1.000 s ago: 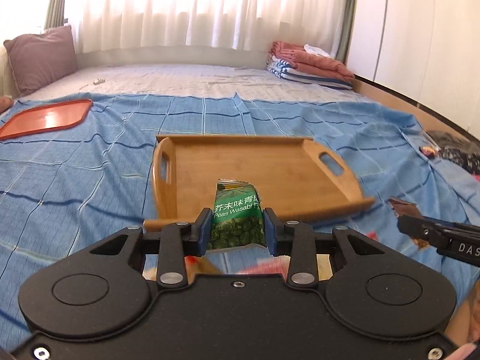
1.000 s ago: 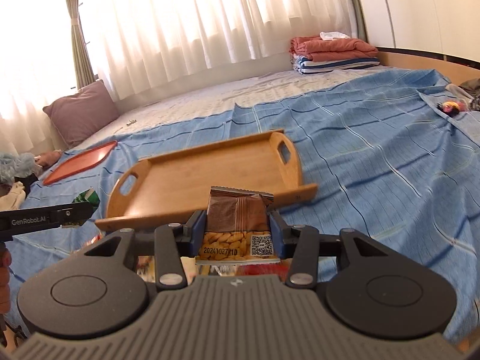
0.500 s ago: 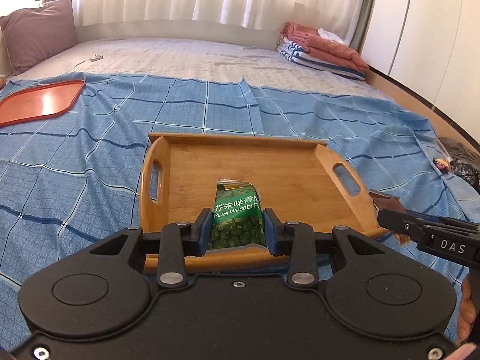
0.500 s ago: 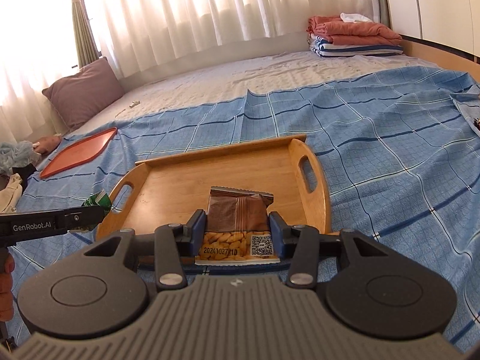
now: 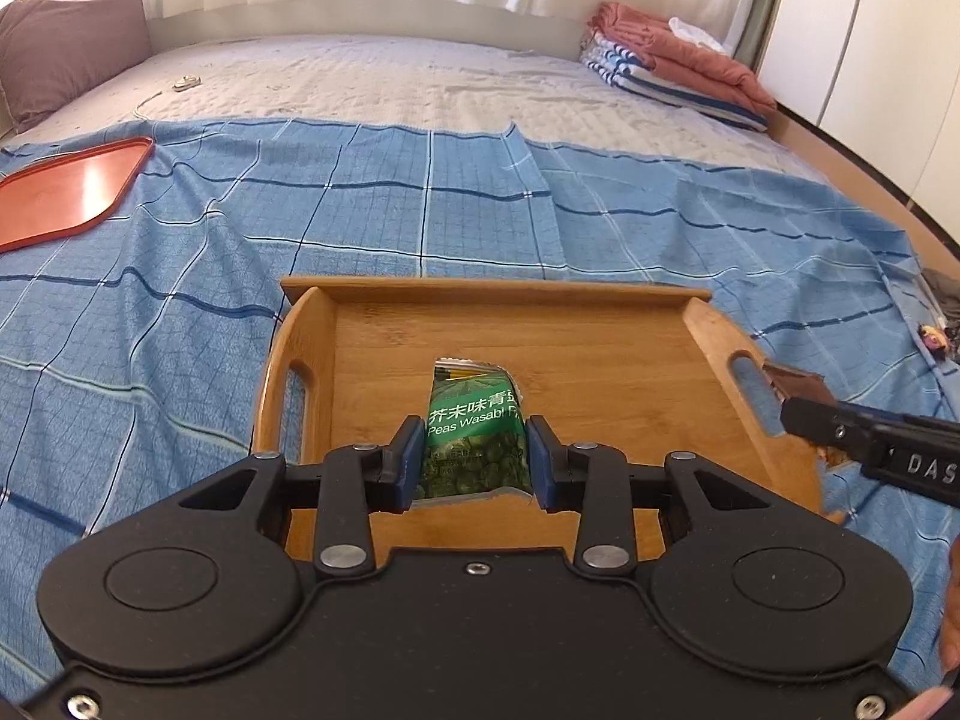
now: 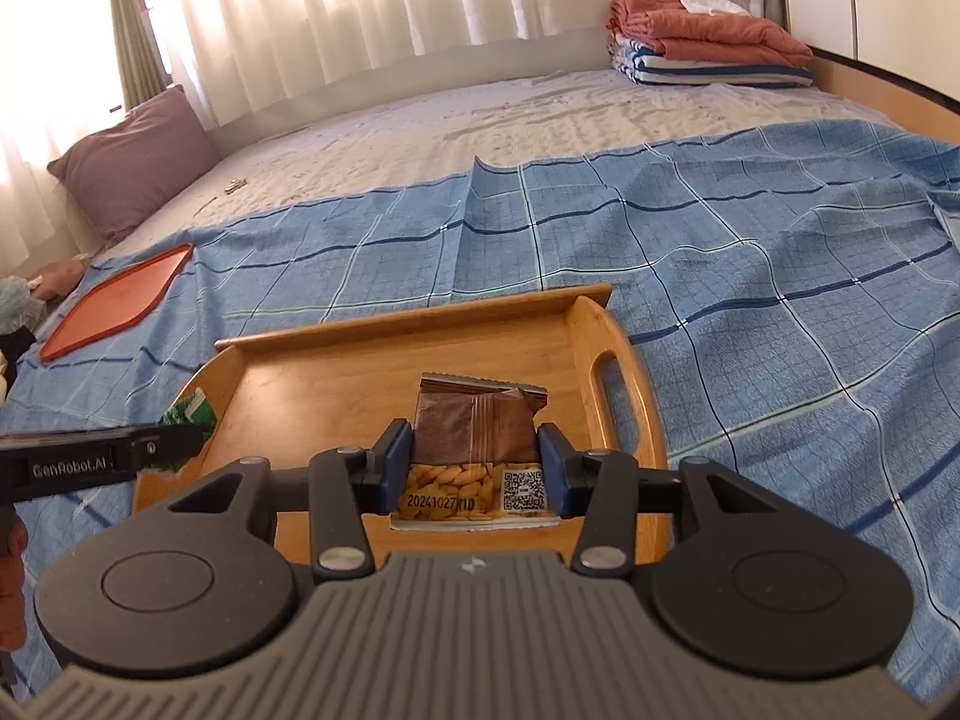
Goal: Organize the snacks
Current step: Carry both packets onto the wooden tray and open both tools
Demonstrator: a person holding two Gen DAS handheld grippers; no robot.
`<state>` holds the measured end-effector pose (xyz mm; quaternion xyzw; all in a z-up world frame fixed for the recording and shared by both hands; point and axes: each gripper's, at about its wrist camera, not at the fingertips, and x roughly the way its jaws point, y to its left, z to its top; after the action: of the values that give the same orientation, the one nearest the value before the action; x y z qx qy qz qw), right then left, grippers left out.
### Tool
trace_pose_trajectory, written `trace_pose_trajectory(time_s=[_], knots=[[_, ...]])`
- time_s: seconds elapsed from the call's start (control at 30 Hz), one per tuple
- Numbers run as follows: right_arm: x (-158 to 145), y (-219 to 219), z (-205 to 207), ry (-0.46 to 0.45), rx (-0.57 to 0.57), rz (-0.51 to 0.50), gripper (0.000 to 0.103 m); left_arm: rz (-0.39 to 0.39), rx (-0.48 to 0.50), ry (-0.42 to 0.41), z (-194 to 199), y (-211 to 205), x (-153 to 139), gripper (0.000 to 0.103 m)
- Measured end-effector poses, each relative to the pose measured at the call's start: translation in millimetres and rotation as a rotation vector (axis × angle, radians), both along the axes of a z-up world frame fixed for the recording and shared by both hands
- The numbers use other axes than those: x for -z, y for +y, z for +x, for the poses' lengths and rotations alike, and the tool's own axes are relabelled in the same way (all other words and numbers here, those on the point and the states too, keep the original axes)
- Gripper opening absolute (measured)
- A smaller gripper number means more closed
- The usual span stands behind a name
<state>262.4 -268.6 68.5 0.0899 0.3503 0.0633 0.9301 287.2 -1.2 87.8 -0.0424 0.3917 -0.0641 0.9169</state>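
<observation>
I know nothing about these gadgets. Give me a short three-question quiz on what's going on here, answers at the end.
1. True or false: the left gripper holds a green wasabi peas packet.
2. What does the right gripper hold?
A. a brown snack packet printed with a QR code
B. a red tray
C. a folded blanket
3. Fill in: both packets are held above the ______ on the blue checked bedspread.

Key
1. True; the pads press on its sides.
2. A, the brown snack packet.
3. Bamboo tray, which has nothing lying in it yet.
</observation>
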Motion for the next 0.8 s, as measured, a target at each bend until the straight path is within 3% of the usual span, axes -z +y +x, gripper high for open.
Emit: trace_pose_trajectory(time_s=[0.43, 0.8], knots=[[28, 13, 82, 0.091, -0.001, -0.08, 0.049, 0.008, -0.023, 0.069, 78, 3, 36, 0.034], [59, 23, 99, 0.153, -0.015, -0.114, 0.049, 0.062, -0.019, 0.108, 92, -5, 63, 0.034]])
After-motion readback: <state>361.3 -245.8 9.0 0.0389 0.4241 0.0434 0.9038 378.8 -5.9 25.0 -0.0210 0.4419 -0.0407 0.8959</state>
